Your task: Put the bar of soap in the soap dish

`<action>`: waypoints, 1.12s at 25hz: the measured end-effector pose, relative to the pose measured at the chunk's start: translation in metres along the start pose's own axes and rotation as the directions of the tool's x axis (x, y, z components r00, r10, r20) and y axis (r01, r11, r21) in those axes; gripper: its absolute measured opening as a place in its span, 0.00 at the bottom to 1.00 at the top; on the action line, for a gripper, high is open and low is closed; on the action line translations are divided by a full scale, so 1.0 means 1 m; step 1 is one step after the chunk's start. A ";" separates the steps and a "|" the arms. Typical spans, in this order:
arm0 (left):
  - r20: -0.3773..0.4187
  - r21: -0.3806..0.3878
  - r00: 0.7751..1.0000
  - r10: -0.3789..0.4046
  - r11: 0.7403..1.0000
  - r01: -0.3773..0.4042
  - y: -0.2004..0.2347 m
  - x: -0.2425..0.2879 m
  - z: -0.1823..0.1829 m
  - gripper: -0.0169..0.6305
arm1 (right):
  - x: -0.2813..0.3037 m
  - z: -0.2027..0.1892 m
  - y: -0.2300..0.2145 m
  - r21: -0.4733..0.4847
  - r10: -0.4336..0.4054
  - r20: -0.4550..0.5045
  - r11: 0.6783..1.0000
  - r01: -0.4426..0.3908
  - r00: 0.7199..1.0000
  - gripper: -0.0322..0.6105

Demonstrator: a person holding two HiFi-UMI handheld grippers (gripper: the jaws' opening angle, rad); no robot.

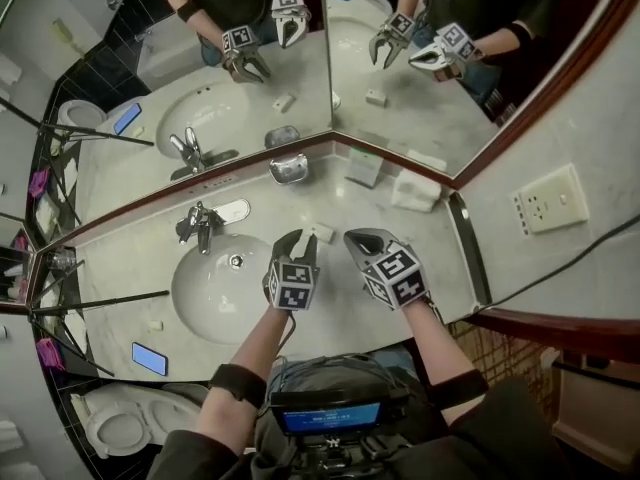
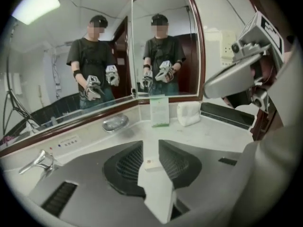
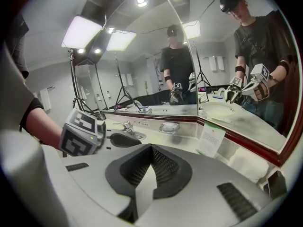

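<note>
Left gripper (image 1: 303,238) has the bar of soap (image 2: 152,163) pinched between its narrowly parted jaws, above the table (image 1: 440,253) beside the sink (image 1: 215,293). Right gripper (image 1: 362,240) hovers alongside, jaws closed on nothing. The soap dish (image 1: 288,169) sits empty at the table's back edge, against the mirror (image 1: 250,68).

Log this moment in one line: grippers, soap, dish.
left gripper: shut on soap | right gripper: shut, empty | dish: empty | next: probably carry soap to dish
</note>
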State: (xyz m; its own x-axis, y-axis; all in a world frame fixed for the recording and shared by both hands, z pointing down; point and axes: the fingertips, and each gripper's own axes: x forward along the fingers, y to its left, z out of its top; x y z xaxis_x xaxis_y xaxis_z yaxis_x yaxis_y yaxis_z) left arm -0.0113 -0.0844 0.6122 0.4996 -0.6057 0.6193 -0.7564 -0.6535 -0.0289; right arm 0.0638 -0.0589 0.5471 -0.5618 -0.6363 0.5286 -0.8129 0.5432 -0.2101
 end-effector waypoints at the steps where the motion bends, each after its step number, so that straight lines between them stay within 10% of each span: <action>1: 0.027 -0.003 0.999 0.020 1.000 -0.020 0.004 -0.014 0.007 0.13 | 0.000 0.003 0.003 -0.007 0.008 0.005 1.000 -0.008 1.000 0.08; 12: 0.225 -0.166 0.969 0.105 0.984 -0.068 0.022 -0.127 0.047 0.03 | -0.010 0.020 0.036 -0.050 0.094 0.059 0.995 -0.091 0.994 0.08; 28: 0.244 -0.211 0.960 0.140 0.974 -0.088 0.011 -0.161 0.026 0.03 | -0.024 -0.001 0.049 -0.098 0.087 0.041 0.992 -0.082 0.995 0.08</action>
State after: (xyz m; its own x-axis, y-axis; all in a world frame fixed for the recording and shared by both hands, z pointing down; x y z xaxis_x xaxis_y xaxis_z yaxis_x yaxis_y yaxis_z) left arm -0.0888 -0.0057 0.4918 0.4768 -0.7836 0.3984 -0.8695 -0.4871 0.0826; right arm 0.0379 -0.0160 0.5251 -0.6361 -0.6090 0.4738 -0.7449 0.6449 -0.1711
